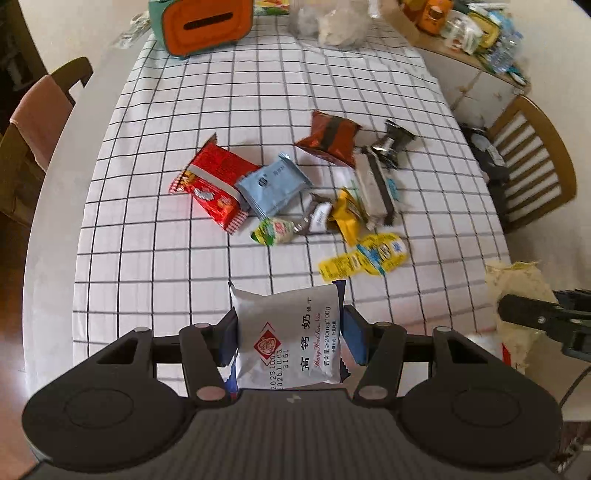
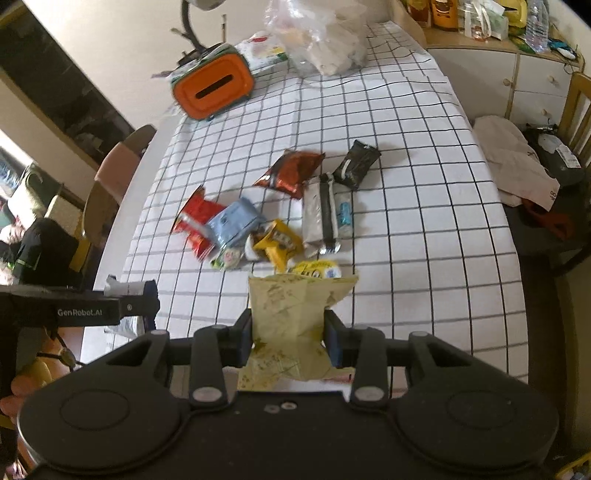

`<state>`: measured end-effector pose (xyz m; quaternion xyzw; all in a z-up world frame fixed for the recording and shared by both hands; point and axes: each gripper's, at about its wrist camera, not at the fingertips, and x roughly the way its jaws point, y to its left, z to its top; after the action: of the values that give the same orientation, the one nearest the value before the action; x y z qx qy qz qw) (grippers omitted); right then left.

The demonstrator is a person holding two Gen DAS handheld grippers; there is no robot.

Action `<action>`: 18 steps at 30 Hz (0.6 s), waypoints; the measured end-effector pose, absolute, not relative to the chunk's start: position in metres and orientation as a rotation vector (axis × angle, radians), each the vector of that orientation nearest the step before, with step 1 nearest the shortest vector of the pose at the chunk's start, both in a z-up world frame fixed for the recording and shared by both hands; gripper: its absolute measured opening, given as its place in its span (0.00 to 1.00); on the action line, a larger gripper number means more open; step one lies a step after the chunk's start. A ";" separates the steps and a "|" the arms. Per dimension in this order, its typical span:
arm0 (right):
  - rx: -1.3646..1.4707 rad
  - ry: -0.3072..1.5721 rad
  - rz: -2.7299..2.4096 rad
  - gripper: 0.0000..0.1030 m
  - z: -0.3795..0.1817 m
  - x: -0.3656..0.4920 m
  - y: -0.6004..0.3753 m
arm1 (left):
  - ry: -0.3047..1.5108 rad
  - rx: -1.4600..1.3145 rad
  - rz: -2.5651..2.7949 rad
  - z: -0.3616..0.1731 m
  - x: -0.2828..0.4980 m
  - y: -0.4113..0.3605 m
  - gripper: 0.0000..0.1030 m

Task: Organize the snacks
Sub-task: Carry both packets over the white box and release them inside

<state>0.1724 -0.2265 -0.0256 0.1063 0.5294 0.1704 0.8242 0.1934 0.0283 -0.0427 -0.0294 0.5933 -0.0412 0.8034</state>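
My left gripper point(image 1: 290, 334) is shut on a silver biscuit packet point(image 1: 288, 332) with Chinese print, held above the table's near edge. My right gripper point(image 2: 290, 338) is shut on a pale yellow-green snack bag point(image 2: 295, 317); this bag also shows in the left wrist view point(image 1: 517, 295). Several snacks lie in a loose pile mid-table: a red packet point(image 1: 212, 184), a light blue packet point(image 1: 273, 186), a dark red packet point(image 1: 328, 138), a long silver packet point(image 1: 373, 184), a yellow packet point(image 1: 347, 218), a yellow tube-like packet point(image 1: 364, 258) and a black packet point(image 2: 356, 164).
The table has a white cloth with a black grid point(image 1: 184, 258). An orange and teal box with a slot point(image 1: 203, 26) and a clear plastic bag point(image 1: 332, 22) stand at the far end. Chairs point(image 1: 532, 162) flank the table. A cluttered cabinet point(image 2: 498, 44) is at the back right.
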 end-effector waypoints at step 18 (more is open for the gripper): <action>0.200 1.185 0.385 0.37 -0.047 0.095 -0.213 | 1.313 0.003 -0.203 -0.051 0.104 -0.007 0.55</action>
<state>0.0947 -0.2130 -0.0475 0.0933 0.5538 0.1799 0.8076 0.1043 -0.0065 -0.0512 0.0015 0.6093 -0.0943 0.7873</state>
